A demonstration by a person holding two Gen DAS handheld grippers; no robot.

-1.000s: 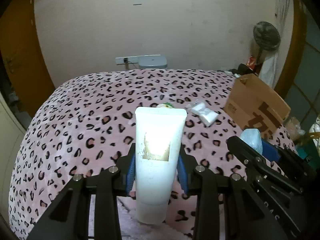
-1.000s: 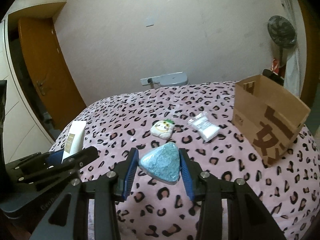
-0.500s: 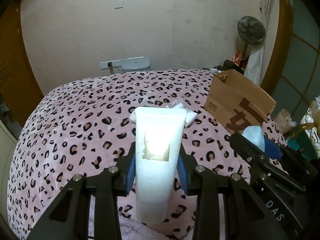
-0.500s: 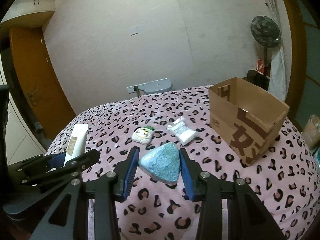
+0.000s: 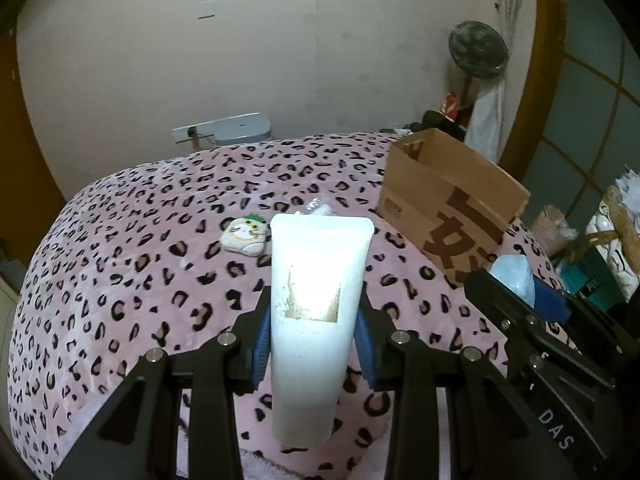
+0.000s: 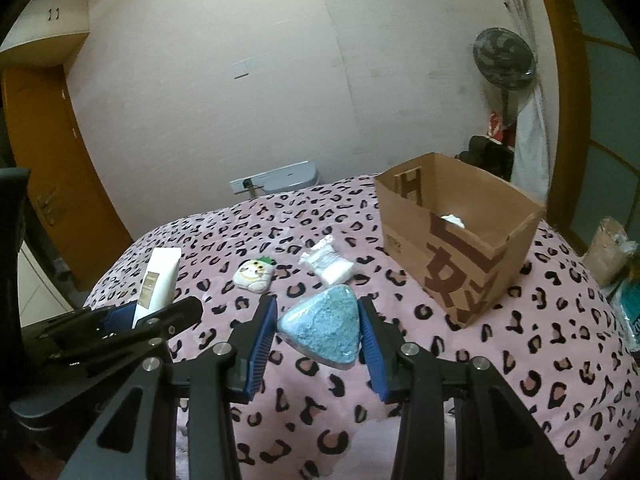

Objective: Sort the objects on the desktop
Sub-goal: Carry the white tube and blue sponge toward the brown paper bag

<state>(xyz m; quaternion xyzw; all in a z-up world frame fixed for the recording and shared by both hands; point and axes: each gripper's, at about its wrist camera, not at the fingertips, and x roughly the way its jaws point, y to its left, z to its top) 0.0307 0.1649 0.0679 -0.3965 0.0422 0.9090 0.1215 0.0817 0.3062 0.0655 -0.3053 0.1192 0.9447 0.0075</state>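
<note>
Between my left gripper [image 5: 316, 332] pads sits the white tube [image 5: 318, 312], clamped mid-body, crimped end pointing away from me, cap end toward the camera. Blue pads press both sides, so grip looks firm. Right gripper [image 6: 318, 330] is closed on the blue triangular packet [image 6: 322, 330], pinched at its two slanted edges, w/ the packet hanging clear of the surface below.

Moving outward: both loads are carried above the pink leopard-print blanket [image 6: 520, 360]; can't tell if that's a tabletop or a bed under it, so I'll just say blanket. Lying on it beyond my right gripper are the small smiley-face pouch [image 6: 256, 274] and, just beside it, a clear bag of white stuff [image 6: 330, 262]. Neither picked up yet. Further right stands the open cardboard box [image 6: 460, 236], upright, w/ something white already inside near the far wall.

Step in hand, as I read it: transport phase. Both items grasped and lifted, box not yet reached; it's ahead-right of both grippers. Task maybe halfway, w/ two things in hand and two more on the blanket.

Next move calls for: bring each gripper over the box rim, one at a time so the grippers don't clash (they sit close, left one visible at the right cam's edge [image 6: 120, 328]), then open once the load is above the opening. Tube is long, so angle it down to clear the wall.
</note>
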